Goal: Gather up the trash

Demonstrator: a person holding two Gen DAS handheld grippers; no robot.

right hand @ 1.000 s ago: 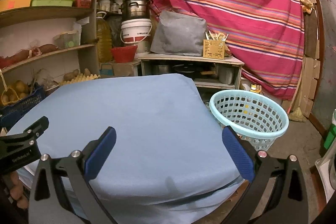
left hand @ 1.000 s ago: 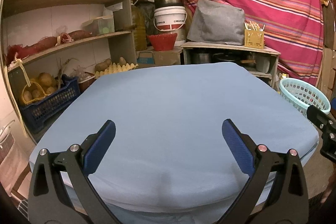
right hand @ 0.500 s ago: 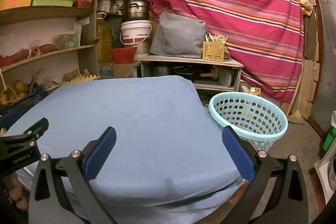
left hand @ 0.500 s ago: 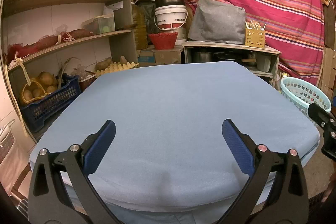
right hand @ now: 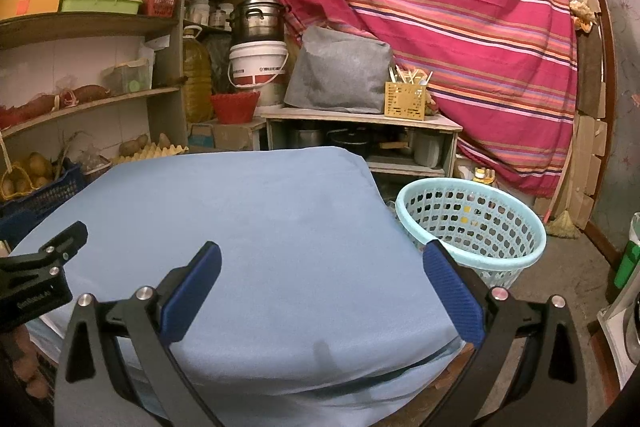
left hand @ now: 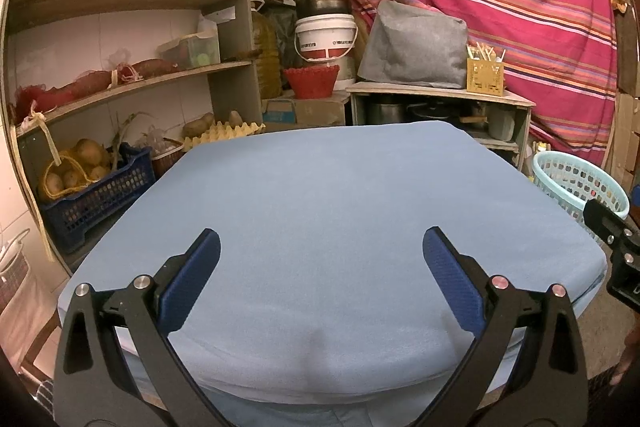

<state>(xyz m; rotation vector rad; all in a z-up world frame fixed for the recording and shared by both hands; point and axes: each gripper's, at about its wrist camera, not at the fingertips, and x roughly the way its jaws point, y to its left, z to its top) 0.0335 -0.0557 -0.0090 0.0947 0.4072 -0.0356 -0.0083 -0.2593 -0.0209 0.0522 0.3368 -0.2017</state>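
Note:
A table under a light blue cloth [left hand: 340,211] [right hand: 248,227] fills the middle of both views, and I see no trash on it. A light blue perforated basket [right hand: 472,227] [left hand: 576,183] stands on the floor by the table's right side. My left gripper [left hand: 320,275] hangs open over the table's near edge, nothing between its blue pads. My right gripper [right hand: 320,283] is open too, over the near right corner. Each gripper's black frame shows at the edge of the other's view.
Wooden shelves [left hand: 120,79] on the left hold potatoes, a blue crate [left hand: 96,195] and containers. Behind the table stand a low cabinet [right hand: 360,131] with a grey cover, a white bucket [left hand: 326,37] under a steel pot, and a striped red curtain [right hand: 460,19]. A broom [right hand: 562,223] lies at right.
Both grippers have drifted slightly: the basket sits a little lower and further left in the right wrist view. Both stayed open and empty.

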